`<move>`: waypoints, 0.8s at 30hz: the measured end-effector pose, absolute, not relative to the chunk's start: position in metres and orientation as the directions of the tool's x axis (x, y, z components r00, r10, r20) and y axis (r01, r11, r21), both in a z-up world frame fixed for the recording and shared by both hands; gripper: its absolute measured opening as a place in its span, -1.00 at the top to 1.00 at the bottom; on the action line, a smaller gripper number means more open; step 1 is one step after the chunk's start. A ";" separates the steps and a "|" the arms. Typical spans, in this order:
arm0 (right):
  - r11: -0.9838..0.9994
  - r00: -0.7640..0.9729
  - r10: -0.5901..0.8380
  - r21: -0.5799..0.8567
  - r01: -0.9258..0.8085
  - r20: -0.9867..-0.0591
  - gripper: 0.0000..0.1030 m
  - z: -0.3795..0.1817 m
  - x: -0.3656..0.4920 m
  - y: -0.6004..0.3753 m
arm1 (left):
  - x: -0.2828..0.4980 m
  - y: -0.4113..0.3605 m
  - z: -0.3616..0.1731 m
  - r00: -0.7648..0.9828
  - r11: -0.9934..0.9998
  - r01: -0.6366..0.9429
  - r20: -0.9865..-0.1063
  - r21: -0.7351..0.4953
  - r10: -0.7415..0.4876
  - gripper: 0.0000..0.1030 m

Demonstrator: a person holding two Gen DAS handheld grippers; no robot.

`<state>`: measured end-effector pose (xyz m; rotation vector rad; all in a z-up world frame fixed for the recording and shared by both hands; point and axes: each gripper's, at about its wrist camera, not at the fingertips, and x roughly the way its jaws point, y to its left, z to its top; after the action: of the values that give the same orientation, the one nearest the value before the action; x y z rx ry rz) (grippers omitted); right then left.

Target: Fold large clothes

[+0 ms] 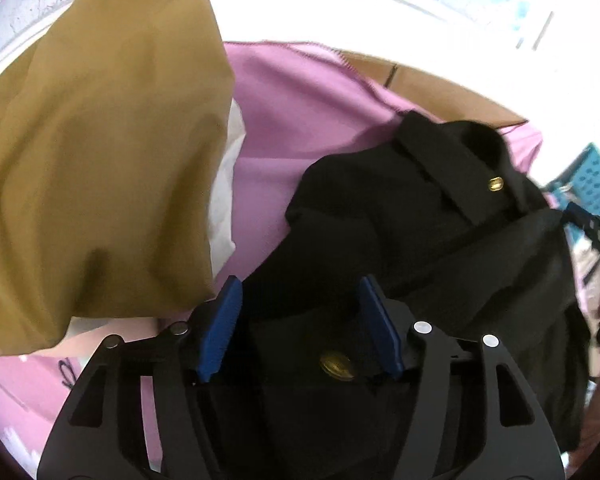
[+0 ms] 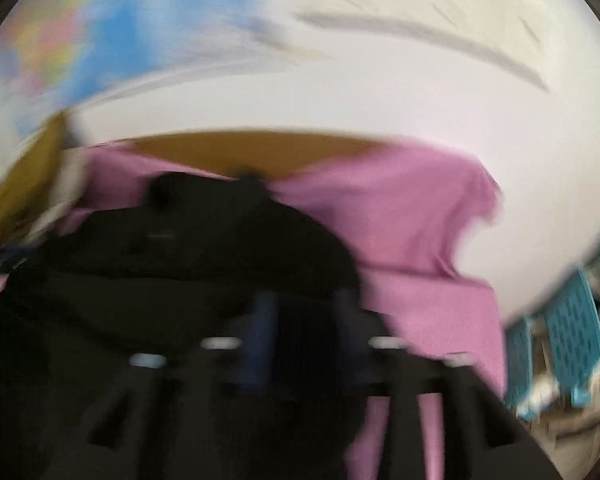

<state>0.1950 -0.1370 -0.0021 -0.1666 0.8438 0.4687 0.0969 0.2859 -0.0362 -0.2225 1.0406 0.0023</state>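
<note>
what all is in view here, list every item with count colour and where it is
black garment with gold buttons: one, black, bunched on the pink cloth, right of centre
gold buttons: two seen, gold, one near the collar, one between the left gripper's fingers
mustard-tan garment: one, mustard, heaped at the left
white fabric: one piece, white, under the tan garment's edge
pink cloth cover: one, pink, spread under the clothes
turquoise perforated basket: at least one, turquoise, far right
left gripper: one, black with blue pads, open around black fabric
right gripper: one, black, blurred, over black fabric; state unclear
</note>
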 end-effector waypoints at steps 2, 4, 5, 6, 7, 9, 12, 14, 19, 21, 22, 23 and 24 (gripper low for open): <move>0.791 0.542 0.420 0.000 -0.612 -0.728 -0.25 0.007 0.165 -0.097 | 0.092 0.291 -0.032 0.525 0.972 -0.083 -0.839 -0.218 -0.144 -0.41; 0.691 0.473 0.470 -0.023 -0.722 -0.745 -0.26 0.001 0.144 -0.060 | 0.082 0.298 -0.025 0.549 0.968 -0.074 -0.821 -0.238 -0.160 -0.44; 0.633 0.413 0.496 -0.008 -0.774 -0.764 -0.26 -0.005 0.135 -0.042 | 0.077 0.302 -0.023 0.552 0.966 -0.071 -0.816 -0.248 -0.169 -0.44; 0.593 0.379 0.506 -0.007 -0.805 -0.774 -0.26 -0.011 0.127 -0.030 | 0.072 0.304 -0.020 0.556 0.966 -0.071 -0.813 -0.251 -0.170 -0.46; 0.558 0.369 0.492 -0.040 -0.829 -0.788 -0.27 -0.020 0.119 -0.015 | 0.067 0.307 -0.017 0.564 0.966 -0.071 -0.808 -0.251 -0.168 -0.49; 0.536 0.389 0.430 -0.116 -0.836 -0.815 -0.24 -0.037 0.111 0.000 | 0.054 0.313 -0.012 0.579 0.968 -0.063 -0.799 -0.244 -0.164 -0.63; 0.559 0.337 0.420 -0.052 -0.827 -0.843 0.35 -0.053 0.119 -0.006 | 0.038 0.317 -0.010 0.577 0.977 -0.045 -0.804 -0.207 -0.144 -0.63; 0.585 0.342 0.417 -0.040 -0.810 -0.842 0.87 -0.051 0.124 -0.015 | 0.027 0.317 -0.012 0.571 0.981 -0.021 -0.808 -0.193 -0.146 -0.63; 0.638 0.355 0.358 -0.051 -0.768 -0.864 0.91 -0.052 0.131 -0.038 | 0.009 0.316 -0.020 0.558 0.991 0.008 -0.822 -0.131 -0.113 -0.64; 0.658 0.366 0.348 -0.053 -0.751 -0.863 0.90 -0.053 0.130 -0.041 | 0.000 0.320 -0.022 0.561 0.991 0.008 -0.819 -0.136 -0.117 -0.69; 0.665 0.374 0.353 -0.051 -0.745 -0.858 0.79 -0.051 0.127 -0.043 | -0.005 0.323 -0.023 0.564 0.990 0.004 -0.817 -0.142 -0.119 -0.69; 0.669 0.386 0.372 -0.044 -0.742 -0.844 0.68 -0.044 0.125 -0.043 | -0.009 0.326 -0.023 0.568 0.989 0.003 -0.814 -0.148 -0.124 -0.69; 0.664 0.390 0.394 -0.035 -0.747 -0.832 0.30 -0.039 0.124 -0.042 | -0.015 0.331 -0.022 0.575 0.988 -0.001 -0.808 -0.156 -0.127 -0.71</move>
<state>0.1240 -0.0417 -0.0386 -0.4444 0.9083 0.7559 -0.0153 0.3309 -0.0219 -0.1452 0.9564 -0.0738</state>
